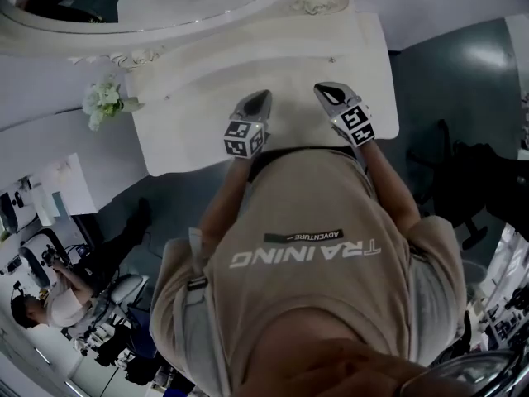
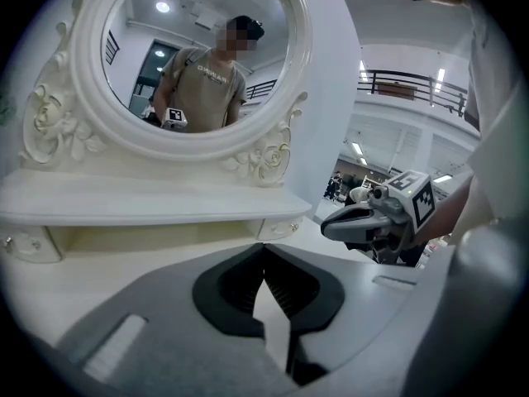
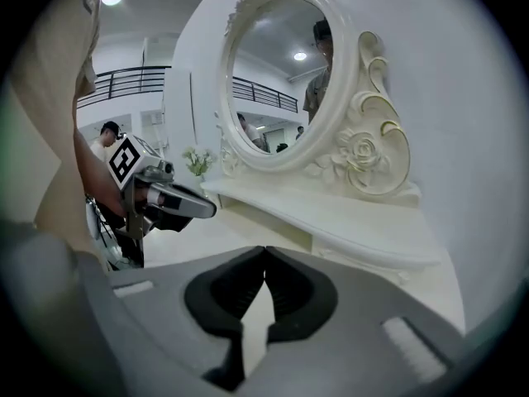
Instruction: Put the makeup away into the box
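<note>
No makeup and no box shows in any view. Both grippers hang side by side over the front edge of a white dressing table (image 1: 273,64). My left gripper (image 1: 264,95) is shut, its tips meeting with nothing between them (image 2: 264,251). The right gripper (image 1: 323,88) is shut and empty too (image 3: 264,253). Each one appears in the other's view: the right gripper (image 2: 327,228) at the right of the left gripper view, the left gripper (image 3: 210,210) at the left of the right gripper view. Both point toward the table and slightly down.
An oval mirror (image 2: 198,56) in an ornate white frame stands at the table's back, above a narrow shelf (image 2: 149,201) with small drawers. White flowers (image 1: 103,102) sit at the table's left end. A person (image 1: 58,300) sits at the lower left; dark equipment (image 1: 479,180) stands at the right.
</note>
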Demonstrator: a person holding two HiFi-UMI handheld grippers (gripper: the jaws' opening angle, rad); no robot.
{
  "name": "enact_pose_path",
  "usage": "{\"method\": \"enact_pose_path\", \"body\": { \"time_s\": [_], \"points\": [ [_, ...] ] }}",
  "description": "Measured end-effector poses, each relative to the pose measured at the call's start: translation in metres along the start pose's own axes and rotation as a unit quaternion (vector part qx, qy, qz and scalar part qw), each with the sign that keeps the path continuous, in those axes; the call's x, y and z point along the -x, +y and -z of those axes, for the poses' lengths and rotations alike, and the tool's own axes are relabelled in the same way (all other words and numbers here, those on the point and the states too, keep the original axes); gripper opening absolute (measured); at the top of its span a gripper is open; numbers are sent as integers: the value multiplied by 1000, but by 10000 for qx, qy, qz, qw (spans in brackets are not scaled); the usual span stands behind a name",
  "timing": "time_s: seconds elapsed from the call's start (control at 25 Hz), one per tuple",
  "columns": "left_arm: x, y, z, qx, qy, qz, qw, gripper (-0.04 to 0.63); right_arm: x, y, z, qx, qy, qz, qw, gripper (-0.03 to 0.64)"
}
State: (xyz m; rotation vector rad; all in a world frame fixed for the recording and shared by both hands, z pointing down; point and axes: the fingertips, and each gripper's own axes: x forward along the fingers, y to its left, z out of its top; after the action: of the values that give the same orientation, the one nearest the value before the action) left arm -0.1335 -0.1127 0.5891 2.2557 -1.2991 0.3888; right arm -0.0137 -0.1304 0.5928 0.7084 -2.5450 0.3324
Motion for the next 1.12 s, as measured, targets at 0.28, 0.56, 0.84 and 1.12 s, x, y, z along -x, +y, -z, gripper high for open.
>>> {"method": "enact_pose_path", "body": {
  "time_s": [0.28,0.56,0.84,1.12],
  "points": [
    [54,18,-22,-550,-291,14,9981,-2,-12,56,-56,-627,-602,8,9962,5],
    [98,32,-45,-1176,-610,91,9911,-2,-11,90,-95,-149,-1047,537,9929,5],
    [129,48,-76,-1129,-941,14,9891,-2,-14,110,-132,465,-1197,729,9890,5],
    [156,65,-112,-1131,-1314,-122,9848,-2,-7,105,-171,605,-1446,1073,9818,5]
  ]
}}
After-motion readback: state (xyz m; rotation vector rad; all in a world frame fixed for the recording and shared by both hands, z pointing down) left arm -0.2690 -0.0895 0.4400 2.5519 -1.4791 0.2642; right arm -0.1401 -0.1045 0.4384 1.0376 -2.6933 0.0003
